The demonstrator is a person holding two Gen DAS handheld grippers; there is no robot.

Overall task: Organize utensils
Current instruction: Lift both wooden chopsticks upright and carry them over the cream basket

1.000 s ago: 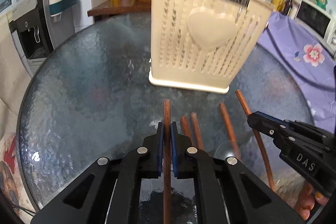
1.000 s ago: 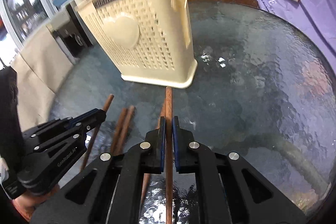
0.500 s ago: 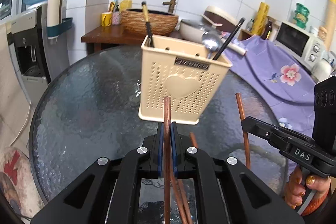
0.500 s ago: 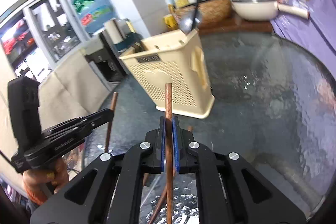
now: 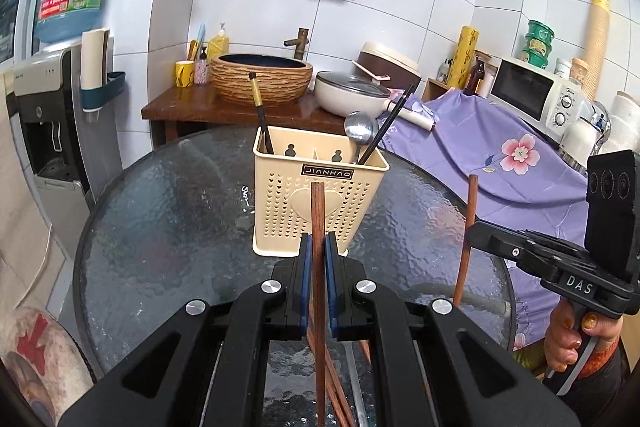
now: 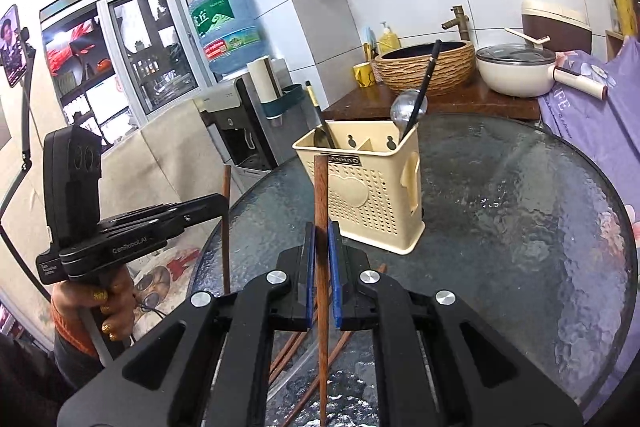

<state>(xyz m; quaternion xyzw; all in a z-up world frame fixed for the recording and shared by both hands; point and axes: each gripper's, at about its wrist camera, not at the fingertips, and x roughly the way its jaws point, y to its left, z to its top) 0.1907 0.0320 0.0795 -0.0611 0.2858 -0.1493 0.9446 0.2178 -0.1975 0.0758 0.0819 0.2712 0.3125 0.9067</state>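
Left tool (image 5: 316, 255) clamps wooden chopstick (image 5: 318, 227); right tool (image 6: 318, 259) clamps second chopstick (image 6: 320, 227). Both raised over round glass worktop (image 5: 160, 227), before cream utensil holder (image 5: 320, 203) near worktop's far edge. Risk: tip strikes holder wall, tipping it. Spoon (image 5: 360, 135), black chopsticks crowd right compartment. Spare chopsticks near edge.

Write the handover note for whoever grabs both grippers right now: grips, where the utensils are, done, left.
Left gripper: shut on a brown chopstick, raised off the table.
Right gripper: shut on another brown chopstick, also raised.
Cream utensil holder stands upright on the glass table, ahead of both grippers.
Done: a spoon and two dark chopsticks stand in the holder.
Left: drop both held chopsticks in, then collect the brown chopsticks still on the table.
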